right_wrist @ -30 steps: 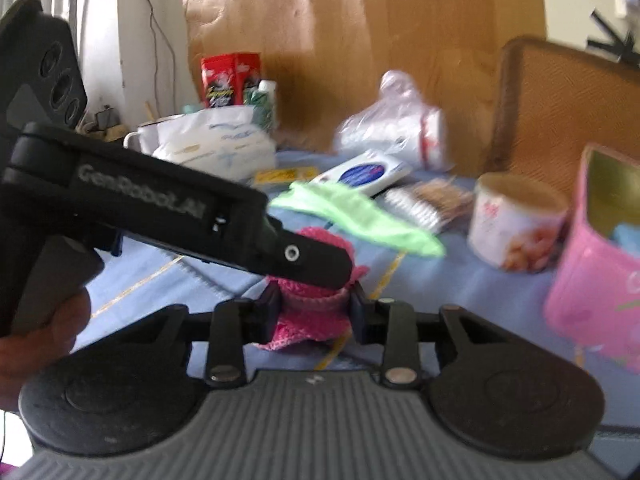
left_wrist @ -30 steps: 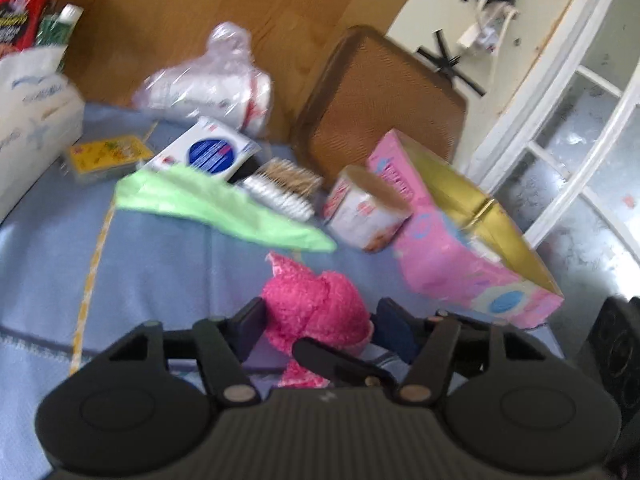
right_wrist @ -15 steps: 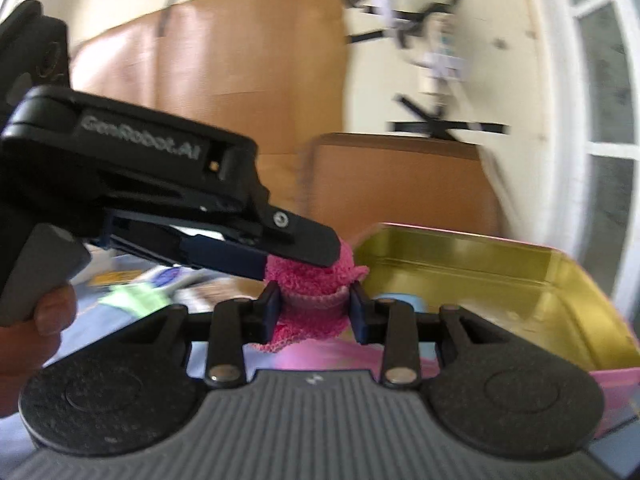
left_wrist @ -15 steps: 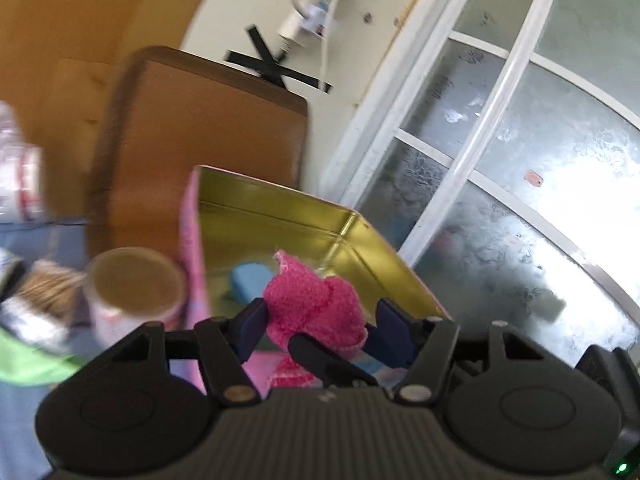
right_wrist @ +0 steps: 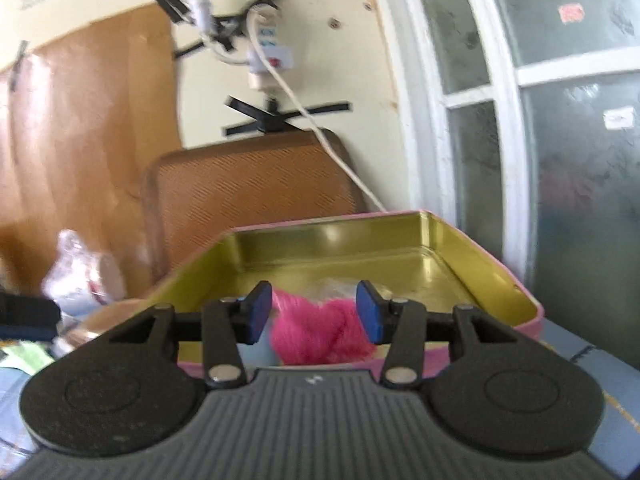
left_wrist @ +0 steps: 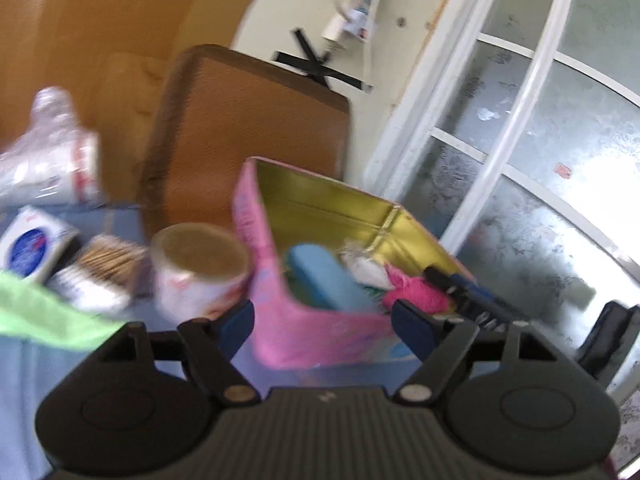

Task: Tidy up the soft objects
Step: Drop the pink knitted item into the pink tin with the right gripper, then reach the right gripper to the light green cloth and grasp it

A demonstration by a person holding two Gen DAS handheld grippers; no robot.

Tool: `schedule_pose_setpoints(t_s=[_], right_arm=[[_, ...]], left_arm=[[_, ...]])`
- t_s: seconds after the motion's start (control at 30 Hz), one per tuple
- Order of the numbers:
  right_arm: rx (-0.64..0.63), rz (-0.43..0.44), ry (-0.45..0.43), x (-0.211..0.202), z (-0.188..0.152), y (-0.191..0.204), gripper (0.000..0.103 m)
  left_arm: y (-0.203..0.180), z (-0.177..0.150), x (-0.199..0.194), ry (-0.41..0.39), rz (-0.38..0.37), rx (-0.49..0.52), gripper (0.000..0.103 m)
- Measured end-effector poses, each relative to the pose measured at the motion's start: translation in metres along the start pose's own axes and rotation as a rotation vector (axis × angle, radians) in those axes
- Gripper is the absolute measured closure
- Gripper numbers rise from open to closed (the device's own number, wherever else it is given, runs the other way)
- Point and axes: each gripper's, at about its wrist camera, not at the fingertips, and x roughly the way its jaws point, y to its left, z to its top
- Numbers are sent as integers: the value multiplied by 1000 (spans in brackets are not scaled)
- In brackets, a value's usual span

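A pink fuzzy cloth (left_wrist: 412, 294) lies inside the pink tin box (left_wrist: 276, 320) with a gold inside, next to a blue soft item (left_wrist: 324, 276) and a whitish bundle (left_wrist: 366, 270). My left gripper (left_wrist: 322, 322) is open and empty, just in front of the box's near wall. My right gripper (right_wrist: 316, 314) is open, its fingers to either side of the pink cloth (right_wrist: 320, 334) at the box's near rim (right_wrist: 532, 304). The right gripper's fingers (left_wrist: 460, 286) show in the left wrist view at the box's right side.
A round paper tub (left_wrist: 200, 276) stands left of the box. A green cloth (left_wrist: 44, 314), a pack of cotton swabs (left_wrist: 100, 276), a blue and white carton (left_wrist: 32, 248) and a plastic bag (left_wrist: 48, 168) lie further left. A brown chair back (left_wrist: 248, 136) stands behind; a window (right_wrist: 560, 140) is at right.
Both grippers have opened and let go of the pink cloth, which now lies in the tin box. The left gripper has pulled back from the box.
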Motion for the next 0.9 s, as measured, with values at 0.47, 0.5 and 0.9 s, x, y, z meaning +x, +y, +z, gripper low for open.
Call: schedule_pose_setpoints(t_s=[0.47,0.5,0.9], right_arm=[[-338,573,189,14,-23,179,43],[-366,581,209,23,-27,191,42],[-436,590,440,106,-52,262,72]], left_arm=[[163,-51,-124,-136,406,-256,25],[171,-55,-126,-137,411,-278,25],[177,-59,-133,-198,317,-316,24]])
